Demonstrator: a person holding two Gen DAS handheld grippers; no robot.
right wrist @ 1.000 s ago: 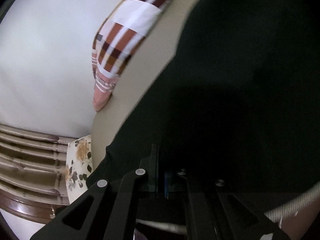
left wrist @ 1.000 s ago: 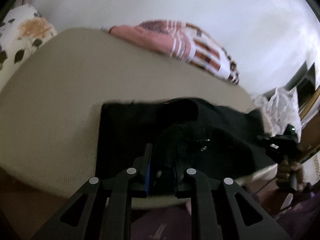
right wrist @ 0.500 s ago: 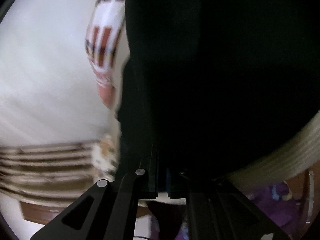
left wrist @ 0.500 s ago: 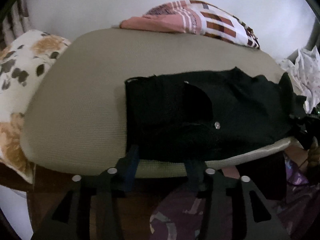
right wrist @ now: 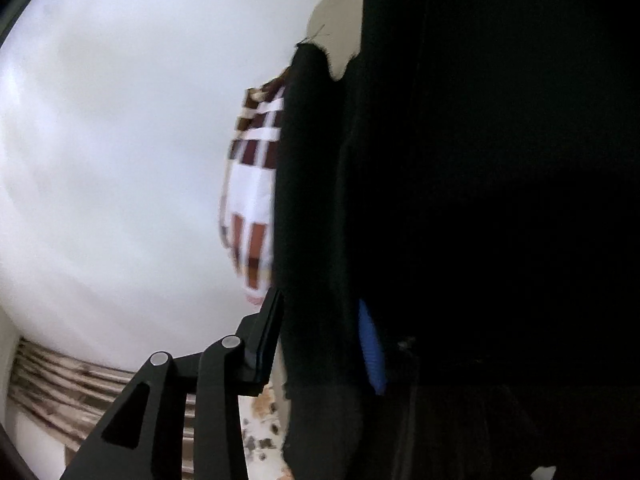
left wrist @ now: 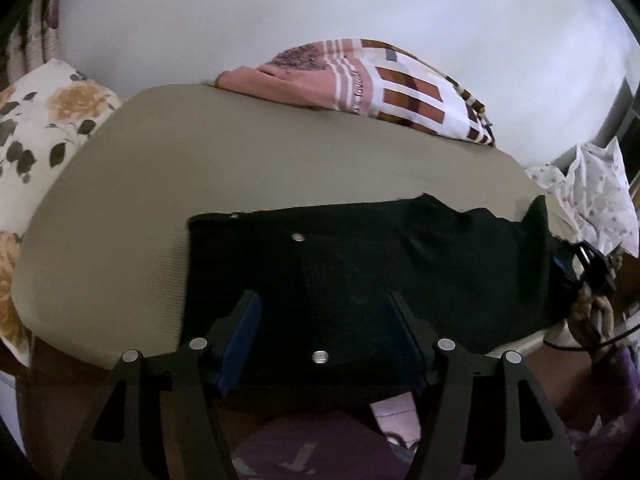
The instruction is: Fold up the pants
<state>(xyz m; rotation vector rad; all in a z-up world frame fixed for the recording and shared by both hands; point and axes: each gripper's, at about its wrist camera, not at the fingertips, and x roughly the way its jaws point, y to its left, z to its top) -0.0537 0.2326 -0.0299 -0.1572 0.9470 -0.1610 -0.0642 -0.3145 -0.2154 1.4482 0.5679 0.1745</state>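
Left wrist view: your left gripper (left wrist: 324,344) has just spread its fingers, empty, above the black pants (left wrist: 360,276) on the bed (left wrist: 200,152); your right gripper's (right wrist: 320,340) fingers have been parting around a fold.

place: a home, you are at a bed (left wrist: 280,168) | signs: flower pillow (left wrist: 44,120) at its left edge, folded checked blanket (left wrist: 384,84) at its far edge

The pants (left wrist: 360,272) are black cloth, matt and soft, with small shiny metal snaps. They lie on a beige cushion (left wrist: 168,184) covered in a fine ribbed weave, dull in finish. The left hand-held gripper (left wrist: 322,344) is matt black plastic with bright metal rivets and blue rubbery pads. Behind lie a checked cotton cloth (left wrist: 384,80) and a flower-printed pillow (left wrist: 36,120). The wall (left wrist: 320,8) is smooth white.
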